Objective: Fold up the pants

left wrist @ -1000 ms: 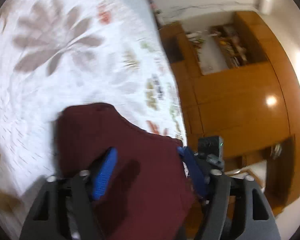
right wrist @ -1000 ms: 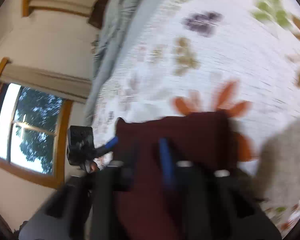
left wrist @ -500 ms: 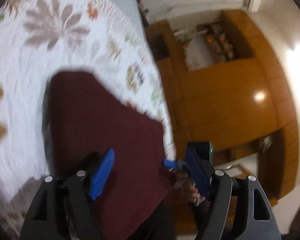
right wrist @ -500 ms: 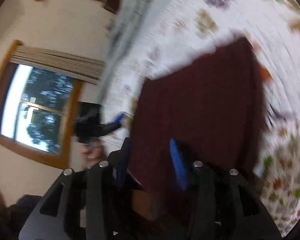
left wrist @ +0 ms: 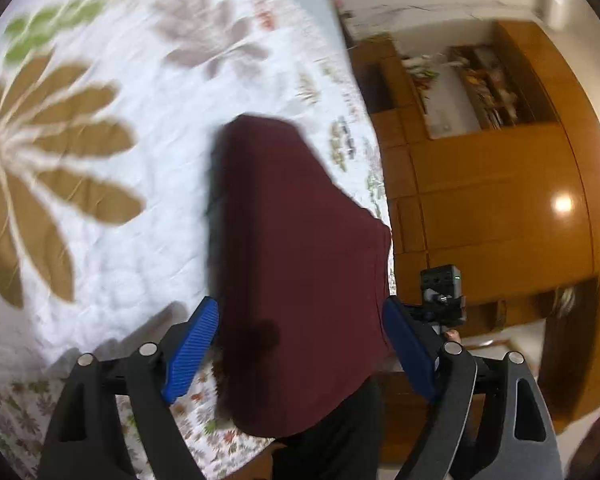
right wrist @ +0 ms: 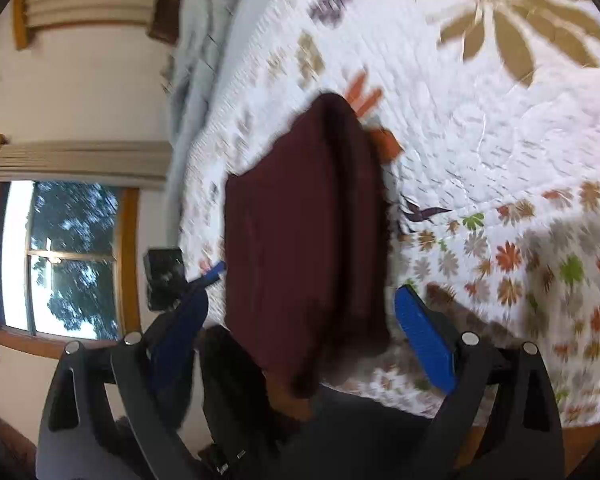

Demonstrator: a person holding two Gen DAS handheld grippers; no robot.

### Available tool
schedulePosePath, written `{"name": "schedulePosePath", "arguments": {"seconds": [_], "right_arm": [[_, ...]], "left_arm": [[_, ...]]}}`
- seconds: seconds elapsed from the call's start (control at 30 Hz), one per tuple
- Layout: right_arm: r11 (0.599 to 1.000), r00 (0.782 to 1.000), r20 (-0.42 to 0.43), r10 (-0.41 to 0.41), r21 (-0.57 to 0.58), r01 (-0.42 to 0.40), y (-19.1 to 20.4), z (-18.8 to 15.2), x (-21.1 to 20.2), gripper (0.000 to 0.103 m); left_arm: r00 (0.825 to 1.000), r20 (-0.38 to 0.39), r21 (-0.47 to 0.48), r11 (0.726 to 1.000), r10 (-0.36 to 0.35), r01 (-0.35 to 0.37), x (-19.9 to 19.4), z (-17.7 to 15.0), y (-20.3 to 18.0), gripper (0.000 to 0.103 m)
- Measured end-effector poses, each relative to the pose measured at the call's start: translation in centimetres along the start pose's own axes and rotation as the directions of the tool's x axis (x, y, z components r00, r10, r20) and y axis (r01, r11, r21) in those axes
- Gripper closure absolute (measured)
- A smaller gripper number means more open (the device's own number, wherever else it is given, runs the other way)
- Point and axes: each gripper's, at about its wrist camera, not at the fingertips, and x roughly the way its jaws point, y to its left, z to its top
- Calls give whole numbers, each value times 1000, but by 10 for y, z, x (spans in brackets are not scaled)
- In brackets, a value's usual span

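Maroon pants (left wrist: 300,264), folded into a compact stack, lie centre frame on the floral quilt (left wrist: 100,240) near the bed's edge. Left gripper (left wrist: 300,344): jaws spread wide, nothing pinched, pants between the blue pads. Right gripper (right wrist: 304,320): jaws likewise spread, empty. Wooden wardrobe (left wrist: 492,208) at right.

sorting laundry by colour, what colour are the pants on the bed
Dark maroon pants, plain with no pattern; clearest in the left wrist view.

— What's around the bed (left wrist: 100,240)?
— Glossy wood cabinets (left wrist: 492,200) with cluttered open shelves (left wrist: 480,84) (a lamp glares off one door), cream walls (right wrist: 92,88).
— Daylight?
— A wood-framed window (right wrist: 60,256), trees outside, blinds (right wrist: 80,164) raised.
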Motion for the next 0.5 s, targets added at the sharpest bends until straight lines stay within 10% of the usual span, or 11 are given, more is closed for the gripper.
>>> {"name": "schedulePosePath", "arguments": {"seconds": [0.5], "right_arm": [[997,976,-208,-56,-55,45,9,38,77,2]], "left_arm": [[982,-188,-39,999,-23,16,36,19,19,16]]}}
